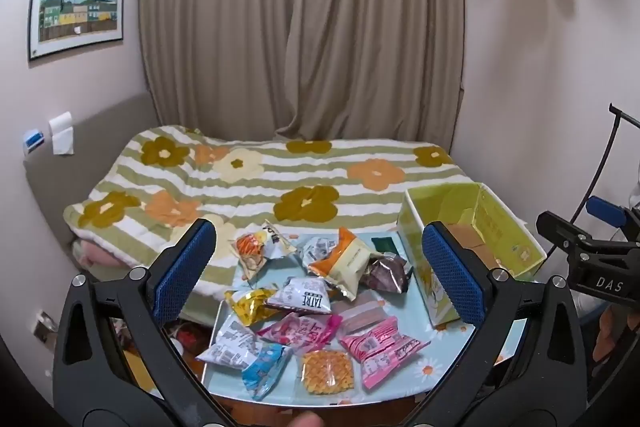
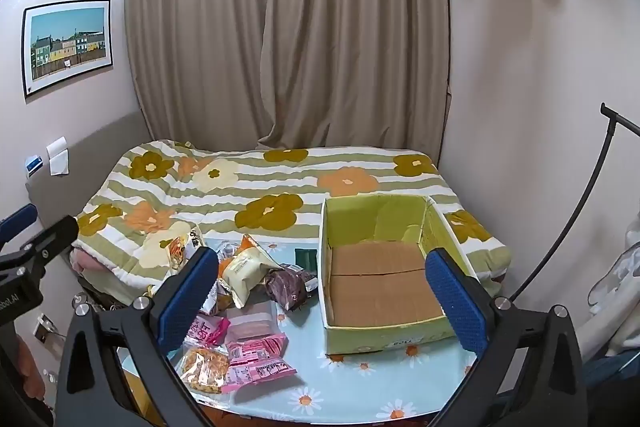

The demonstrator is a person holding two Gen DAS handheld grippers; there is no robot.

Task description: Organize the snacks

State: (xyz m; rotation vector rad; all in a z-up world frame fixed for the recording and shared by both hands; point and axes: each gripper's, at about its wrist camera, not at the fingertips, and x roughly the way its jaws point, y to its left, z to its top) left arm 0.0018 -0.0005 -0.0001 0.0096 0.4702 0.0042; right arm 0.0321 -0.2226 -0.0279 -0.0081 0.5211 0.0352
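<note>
Several snack packets lie in a loose heap on a light blue daisy-print table: pink ones, a cream and orange bag, a dark brown one, a waffle-like biscuit. My left gripper hangs open above the heap, touching nothing. To the right stands a yellow-green cardboard box, open-topped and with nothing inside. My right gripper is open too, held over the box's left wall, with the snack packets to its left. The right gripper's side shows at the left wrist view's right edge.
Behind the table lies a bed with a flower-print striped blanket, then a beige curtain. A framed picture hangs on the left wall. A black stand with a curved cable rises at the right. A fingertip shows at the bottom edge.
</note>
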